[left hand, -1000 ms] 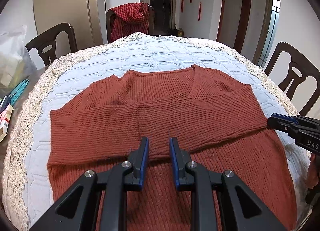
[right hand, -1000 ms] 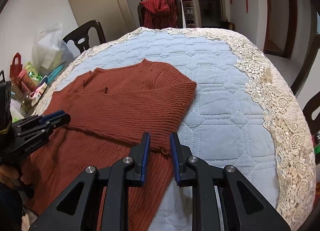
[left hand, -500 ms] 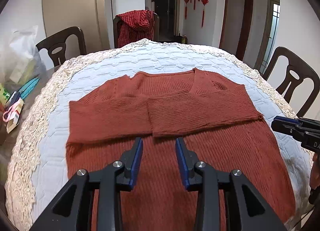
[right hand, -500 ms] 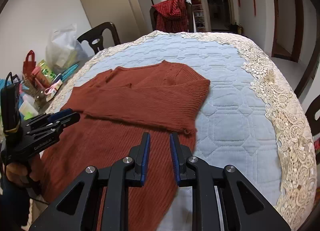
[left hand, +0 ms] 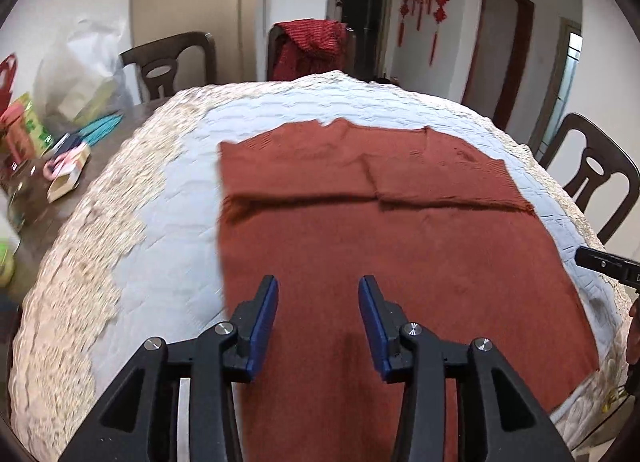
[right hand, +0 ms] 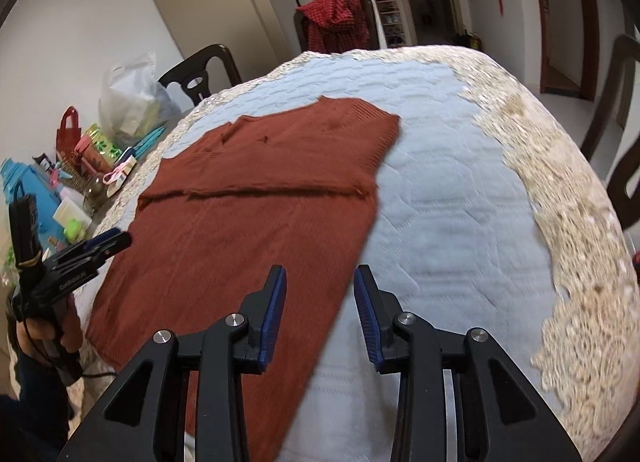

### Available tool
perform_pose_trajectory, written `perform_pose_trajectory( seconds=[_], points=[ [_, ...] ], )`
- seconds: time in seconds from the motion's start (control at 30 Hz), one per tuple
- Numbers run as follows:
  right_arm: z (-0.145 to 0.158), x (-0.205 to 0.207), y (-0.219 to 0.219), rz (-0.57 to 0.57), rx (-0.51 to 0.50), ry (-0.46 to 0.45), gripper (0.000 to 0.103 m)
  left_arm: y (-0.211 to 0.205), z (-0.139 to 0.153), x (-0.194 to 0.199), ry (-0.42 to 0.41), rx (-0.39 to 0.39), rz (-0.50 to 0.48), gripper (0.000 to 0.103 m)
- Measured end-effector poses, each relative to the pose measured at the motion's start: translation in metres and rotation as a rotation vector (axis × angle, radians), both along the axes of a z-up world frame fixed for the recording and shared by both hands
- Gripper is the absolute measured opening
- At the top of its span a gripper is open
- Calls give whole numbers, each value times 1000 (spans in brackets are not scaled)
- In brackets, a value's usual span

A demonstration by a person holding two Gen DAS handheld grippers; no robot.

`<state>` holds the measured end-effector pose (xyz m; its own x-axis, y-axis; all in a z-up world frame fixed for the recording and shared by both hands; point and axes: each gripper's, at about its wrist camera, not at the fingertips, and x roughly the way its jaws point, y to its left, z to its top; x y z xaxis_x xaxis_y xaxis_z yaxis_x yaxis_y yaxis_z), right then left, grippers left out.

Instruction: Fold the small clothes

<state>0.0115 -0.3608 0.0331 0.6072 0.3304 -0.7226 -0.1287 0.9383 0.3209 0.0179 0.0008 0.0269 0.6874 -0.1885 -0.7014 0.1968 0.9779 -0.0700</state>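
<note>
A plain rust-red ribbed knit sweater [left hand: 400, 246] lies on a pale blue quilted cloth [left hand: 168, 262] with cream lace edging [right hand: 580, 262].

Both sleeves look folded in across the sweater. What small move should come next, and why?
Probably lower both grippers to the near hem and pinch it at its two corners. The sweater lies flat with both sleeves already crossed over the chest. The left gripper and right gripper have just been opening, with nothing between the jaws, above its lower part.
</note>
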Motion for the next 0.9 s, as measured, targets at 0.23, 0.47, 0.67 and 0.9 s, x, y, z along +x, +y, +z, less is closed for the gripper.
perform_pose_trajectory(
  seconds=[0.23,0.47,0.67,0.9],
  points=[
    [-16,-10,0,5,43,52,36,22,-17,-15,49,-26,47,45],
    [-21,-26,5,32,108,59,37,36,-20,-33,76,-102,56,45],
    [-25,-44,7,72,201,72,37,41,-23,-53,85,-139,62,45],
    [-27,-53,15,102,260,88,37,41,-23,-67,90,-196,68,45]
  ],
)
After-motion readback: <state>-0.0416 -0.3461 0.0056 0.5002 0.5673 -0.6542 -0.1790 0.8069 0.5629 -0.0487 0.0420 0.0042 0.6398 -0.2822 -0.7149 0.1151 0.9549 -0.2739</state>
